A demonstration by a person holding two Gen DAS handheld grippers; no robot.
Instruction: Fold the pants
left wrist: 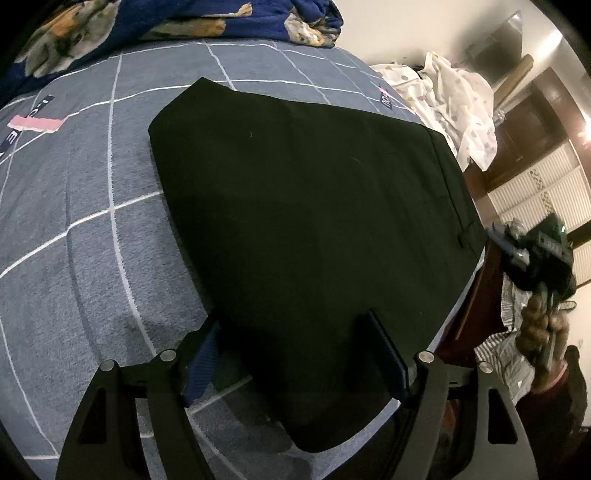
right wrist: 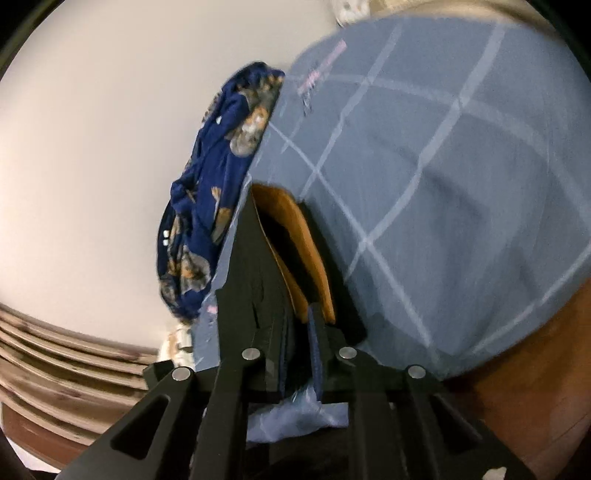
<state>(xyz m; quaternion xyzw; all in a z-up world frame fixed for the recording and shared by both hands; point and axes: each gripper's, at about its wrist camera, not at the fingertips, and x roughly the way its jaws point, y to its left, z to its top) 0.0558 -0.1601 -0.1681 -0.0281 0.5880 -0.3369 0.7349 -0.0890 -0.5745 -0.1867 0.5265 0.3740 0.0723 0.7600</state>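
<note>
Black pants (left wrist: pixel 306 206) lie folded flat on the grey checked bedspread (left wrist: pixel 74 221), waistband toward the bed's right edge. My left gripper (left wrist: pixel 291 343) is open, its blue-padded fingers (left wrist: pixel 201 360) spread just above the near end of the pants, holding nothing. My right gripper (right wrist: pixel 295 325) is shut on the pants' waistband (right wrist: pixel 258 266), whose orange inner lining (right wrist: pixel 303 236) shows between the jaws. The right gripper and the hand holding it also show in the left wrist view (left wrist: pixel 535 258), off the bed's right edge.
A navy blanket with animal prints (left wrist: pixel 147 22) is bunched at the head of the bed. A white patterned cloth (left wrist: pixel 458 99) lies at the far right. A dark wooden bed frame (left wrist: pixel 476 295) runs along the right edge. A pale wall (right wrist: pixel 92 166) is behind.
</note>
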